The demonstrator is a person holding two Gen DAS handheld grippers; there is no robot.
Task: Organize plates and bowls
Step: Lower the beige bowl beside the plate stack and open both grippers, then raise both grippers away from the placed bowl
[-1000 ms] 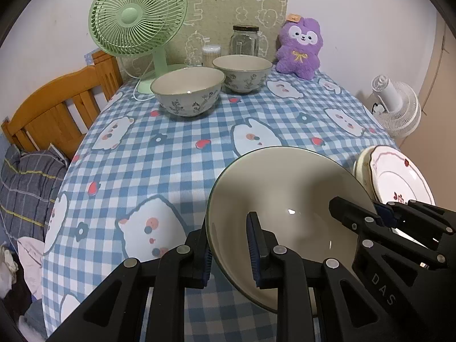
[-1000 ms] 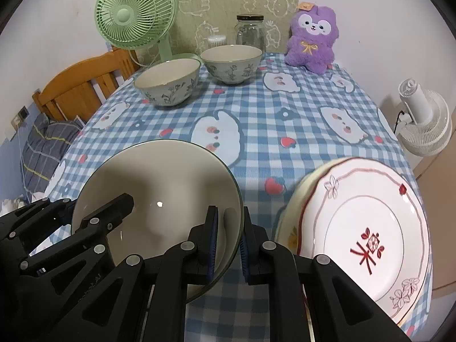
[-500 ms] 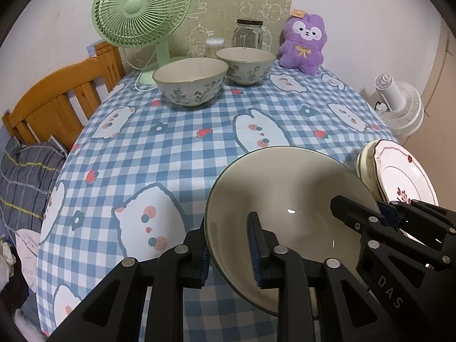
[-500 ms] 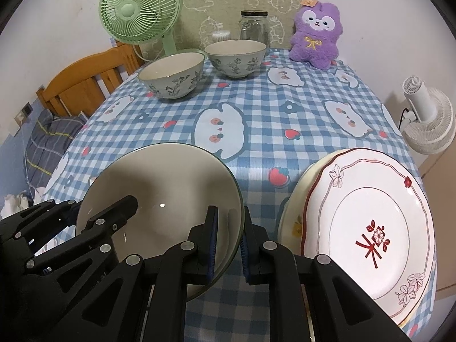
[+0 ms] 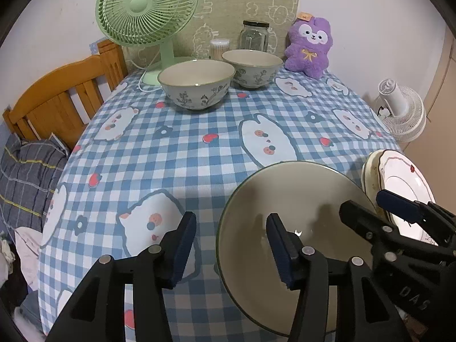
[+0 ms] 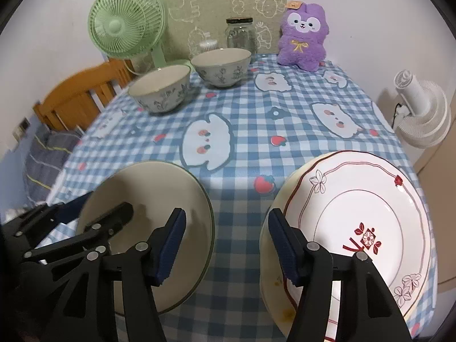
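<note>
Bowls and plates occupy a table covered by a blue checked tablecloth. At the far left edge stands a green desk fan, with a wooden headboard beyond the table on that side. Two patterned bowls sit at the far end: the left patterned bowl is nearest the fan base, and the right patterned bowl sits just beside it, slightly farther back. Behind them stand a small container of cotton swabs and a glass jar. A purple plush toy sits at the far right corner.

Near the front edge, the large plain bowl rests on the cloth. The left gripper has its jaws spread wide; its left finger is outside the bowl over the cloth, and its right finger is over the bowl's inside. Neither pad touches the rim. To the right, the right gripper is likewise spread wide: its left finger is at the large bowl's right rim, and its right finger is at the left edge of the plate stack. It grips nothing. The stack lies at the table's near right corner, with a red-trimmed plate on top. A white floor fan stands off the table to the right.
</note>
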